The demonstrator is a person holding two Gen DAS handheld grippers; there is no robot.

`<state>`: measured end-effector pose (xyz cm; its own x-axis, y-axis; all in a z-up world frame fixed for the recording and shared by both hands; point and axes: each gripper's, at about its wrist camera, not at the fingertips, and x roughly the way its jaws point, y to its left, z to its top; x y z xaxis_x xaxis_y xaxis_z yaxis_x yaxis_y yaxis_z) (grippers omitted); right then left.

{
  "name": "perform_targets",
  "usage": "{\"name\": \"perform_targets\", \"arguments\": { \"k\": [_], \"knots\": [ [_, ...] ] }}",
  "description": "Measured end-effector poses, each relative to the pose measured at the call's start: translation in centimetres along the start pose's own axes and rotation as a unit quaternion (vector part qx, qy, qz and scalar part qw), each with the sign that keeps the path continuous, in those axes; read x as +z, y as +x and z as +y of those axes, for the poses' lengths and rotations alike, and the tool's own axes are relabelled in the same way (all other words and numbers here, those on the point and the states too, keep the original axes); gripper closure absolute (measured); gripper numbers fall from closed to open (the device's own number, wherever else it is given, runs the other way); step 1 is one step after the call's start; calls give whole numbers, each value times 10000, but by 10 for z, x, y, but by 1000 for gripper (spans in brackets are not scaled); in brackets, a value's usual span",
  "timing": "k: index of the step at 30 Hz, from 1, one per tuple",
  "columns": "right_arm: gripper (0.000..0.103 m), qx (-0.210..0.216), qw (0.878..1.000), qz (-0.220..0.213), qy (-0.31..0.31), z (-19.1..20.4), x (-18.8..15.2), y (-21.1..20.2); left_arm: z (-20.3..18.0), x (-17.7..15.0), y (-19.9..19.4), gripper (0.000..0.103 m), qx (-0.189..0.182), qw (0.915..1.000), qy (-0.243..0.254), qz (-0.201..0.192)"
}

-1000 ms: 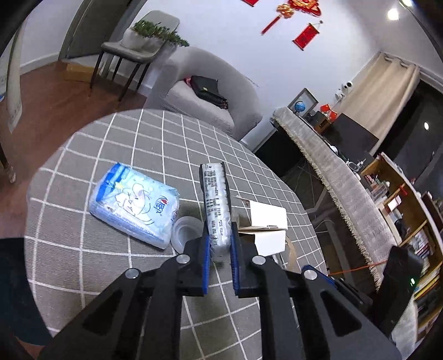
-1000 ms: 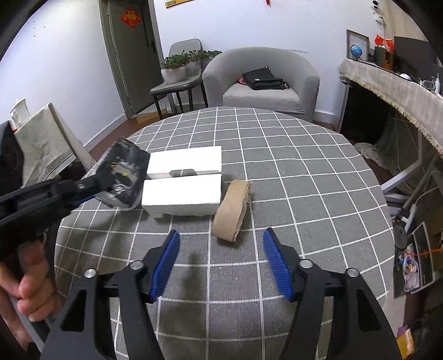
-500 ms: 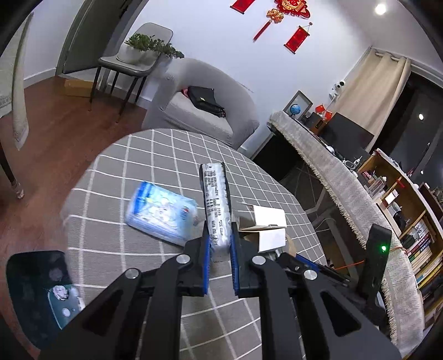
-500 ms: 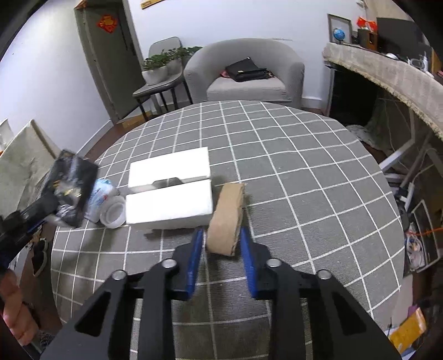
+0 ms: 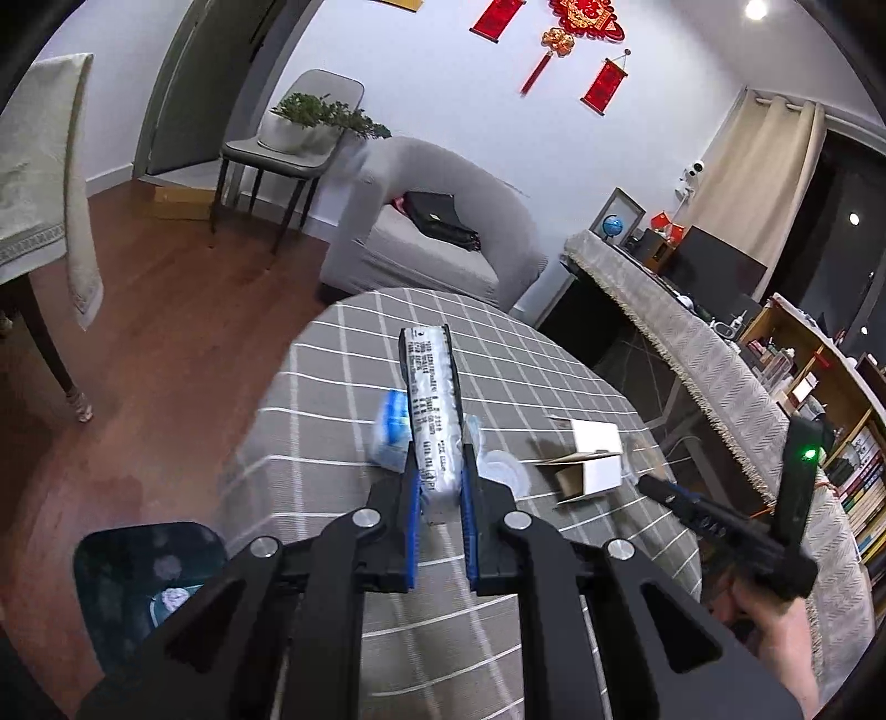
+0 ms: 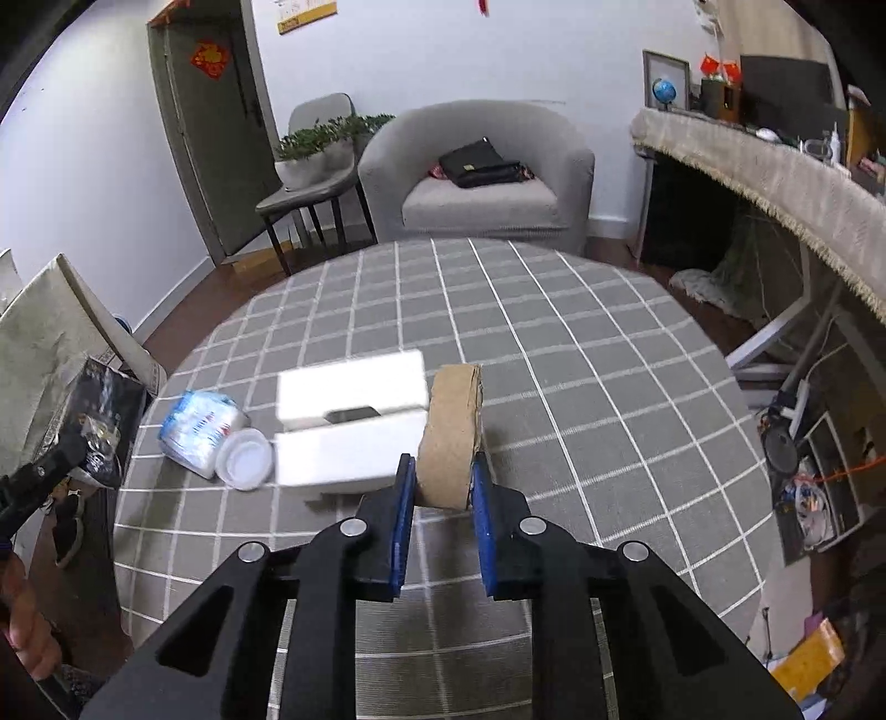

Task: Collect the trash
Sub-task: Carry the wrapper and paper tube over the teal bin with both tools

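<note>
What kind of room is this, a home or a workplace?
Most likely the living room of a home. A grey armchair with a black bag on it stands behind the round table with a checked cloth, red hanging decorations are on the wall, and a bookshelf stands at the side.

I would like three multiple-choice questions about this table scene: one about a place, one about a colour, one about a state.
1. Where does the white box lie?
A. on the armchair
B. on the checked table, left of the cardboard roll
C. on the floor

2. What colour are the pads of the right claw?
A. blue
B. red
C. yellow

3. What state is the left claw in?
A. open and empty
B. shut on nothing
C. shut on the silver packet

Answers:
1 B: it rests on the table beside the cardboard roll.
2 A: both pads are blue.
3 C: the pads press the silver packet.
</note>
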<state>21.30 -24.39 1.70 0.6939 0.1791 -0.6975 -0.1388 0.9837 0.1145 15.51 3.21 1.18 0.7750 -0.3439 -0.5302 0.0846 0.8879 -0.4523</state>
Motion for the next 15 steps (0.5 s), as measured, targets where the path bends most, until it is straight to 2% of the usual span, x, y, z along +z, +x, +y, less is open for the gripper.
{"name": "perform_targets", "arguments": {
  "k": [7,15],
  "knots": [
    [83,250,9994,-154,-180,25,8,-10,26,2,-19,89,311,9995,-26,-82],
    [83,635,9960,-173,-607,77,11,-8,66,-2,-40,89,707,9974,-137,-52]
  ]
}}
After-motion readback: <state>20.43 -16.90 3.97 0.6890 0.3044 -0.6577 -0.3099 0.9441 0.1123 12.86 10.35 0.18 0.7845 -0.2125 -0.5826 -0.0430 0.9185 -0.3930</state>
